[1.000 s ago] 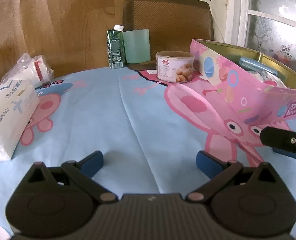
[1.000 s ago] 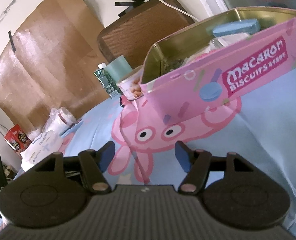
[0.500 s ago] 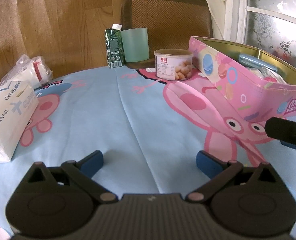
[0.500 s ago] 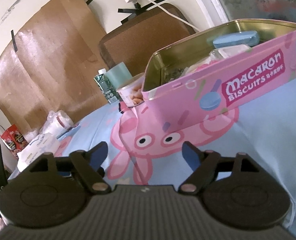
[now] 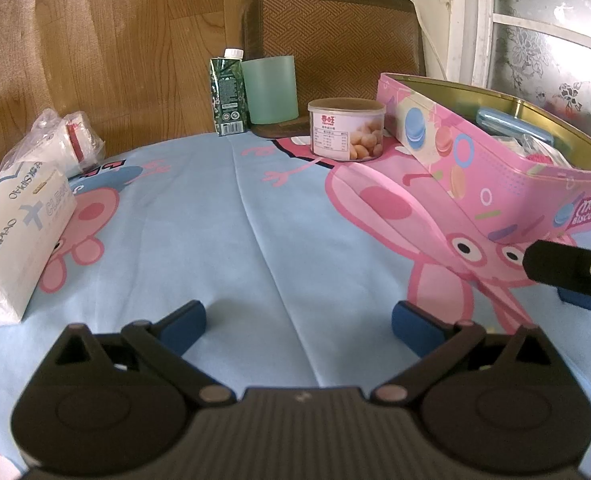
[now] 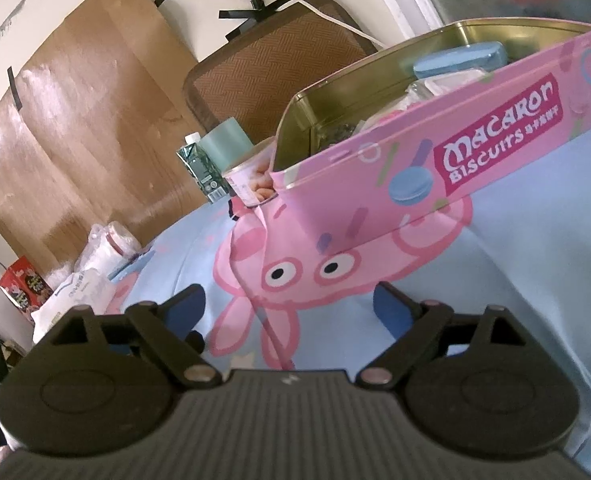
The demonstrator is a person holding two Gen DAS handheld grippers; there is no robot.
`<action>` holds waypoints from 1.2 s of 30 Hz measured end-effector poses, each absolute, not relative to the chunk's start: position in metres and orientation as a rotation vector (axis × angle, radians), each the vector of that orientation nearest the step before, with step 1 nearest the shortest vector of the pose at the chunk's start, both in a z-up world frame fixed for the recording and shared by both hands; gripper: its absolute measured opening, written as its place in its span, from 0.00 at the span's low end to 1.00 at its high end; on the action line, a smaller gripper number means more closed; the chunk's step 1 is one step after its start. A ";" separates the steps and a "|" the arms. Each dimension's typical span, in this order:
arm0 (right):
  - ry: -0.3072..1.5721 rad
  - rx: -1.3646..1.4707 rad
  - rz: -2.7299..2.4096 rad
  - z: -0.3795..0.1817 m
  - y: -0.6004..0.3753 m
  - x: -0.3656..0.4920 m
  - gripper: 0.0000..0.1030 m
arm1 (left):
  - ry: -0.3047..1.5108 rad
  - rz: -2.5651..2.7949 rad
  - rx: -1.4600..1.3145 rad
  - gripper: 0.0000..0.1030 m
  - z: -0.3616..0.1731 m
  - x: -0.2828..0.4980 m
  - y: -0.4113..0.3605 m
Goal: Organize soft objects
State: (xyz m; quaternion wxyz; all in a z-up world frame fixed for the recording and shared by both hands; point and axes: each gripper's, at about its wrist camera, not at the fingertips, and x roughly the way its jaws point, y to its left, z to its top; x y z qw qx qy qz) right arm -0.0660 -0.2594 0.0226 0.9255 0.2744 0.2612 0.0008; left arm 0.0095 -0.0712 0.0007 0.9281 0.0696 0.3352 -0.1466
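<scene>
Left wrist view: the tissue pack [image 5: 15, 232] is seen far left of the tin [image 5: 507, 176]. Both the left gripper [image 5: 297, 318] and the right gripper [image 6: 289, 306] are held wide open, empty. The soft pack could be squashed if pinched hard.

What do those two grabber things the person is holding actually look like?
Both match: the left gripper and right gripper have black ribbed plastic bodies, two round black discs, angled black link arms with silvery pins, and blue pads on the jaws. No cables or sleeves show.
</scene>
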 end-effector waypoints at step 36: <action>0.376 0.466 0.001 0.067 -0.245 -0.105 1.00 | 0.602 -0.304 0.062 1.00 0.059 -0.038 -0.068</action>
